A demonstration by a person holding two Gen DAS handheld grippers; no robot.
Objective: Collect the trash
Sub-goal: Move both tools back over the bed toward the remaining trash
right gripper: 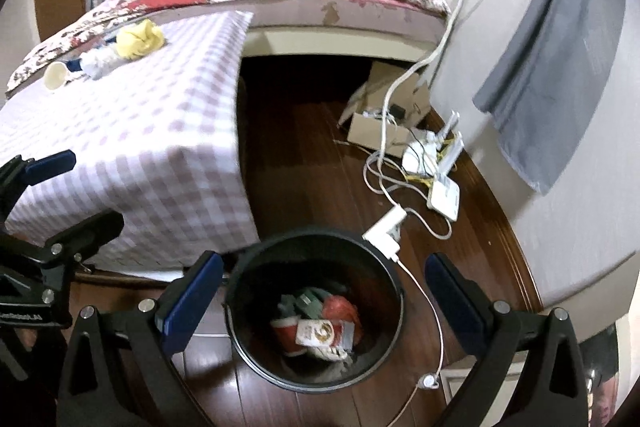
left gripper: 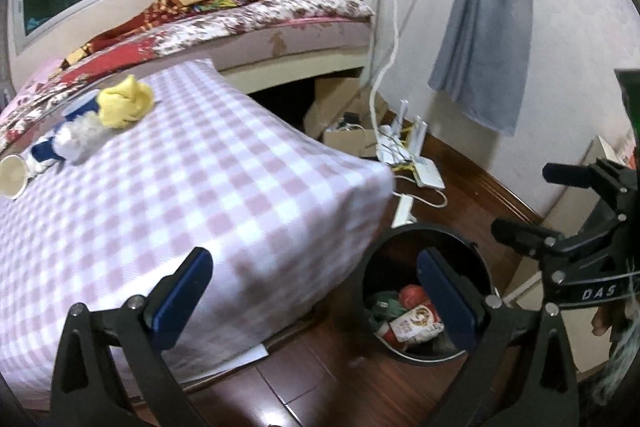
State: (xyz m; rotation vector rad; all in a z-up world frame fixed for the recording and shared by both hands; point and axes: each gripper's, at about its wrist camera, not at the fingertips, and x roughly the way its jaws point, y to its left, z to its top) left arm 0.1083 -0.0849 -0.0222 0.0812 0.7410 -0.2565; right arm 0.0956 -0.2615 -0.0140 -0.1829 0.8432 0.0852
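Bin (right gripper: 314,311) holds several wrappers (four trash items (right gripper: 138,39) on table (right gripper: 160,131)).

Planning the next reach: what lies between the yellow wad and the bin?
Only bare checked cloth between yellow wad and bin, clearest in the right wrist view.

Tablecloth (left gripper: 224,187): pink-and-white check. Crumpled wad (left gripper: 125,103) at 10 o'clock: yellow. Bin (right gripper: 256,311): black. Floor (right gripper: 304,155): dark brown.

Checked tablecloth (left gripper: 224,167) smears into blur, the paper cup (left gripper: 12,175) is clipped by the left edge, and the bin's (right gripper: 316,311) wrappers stay unreadable.
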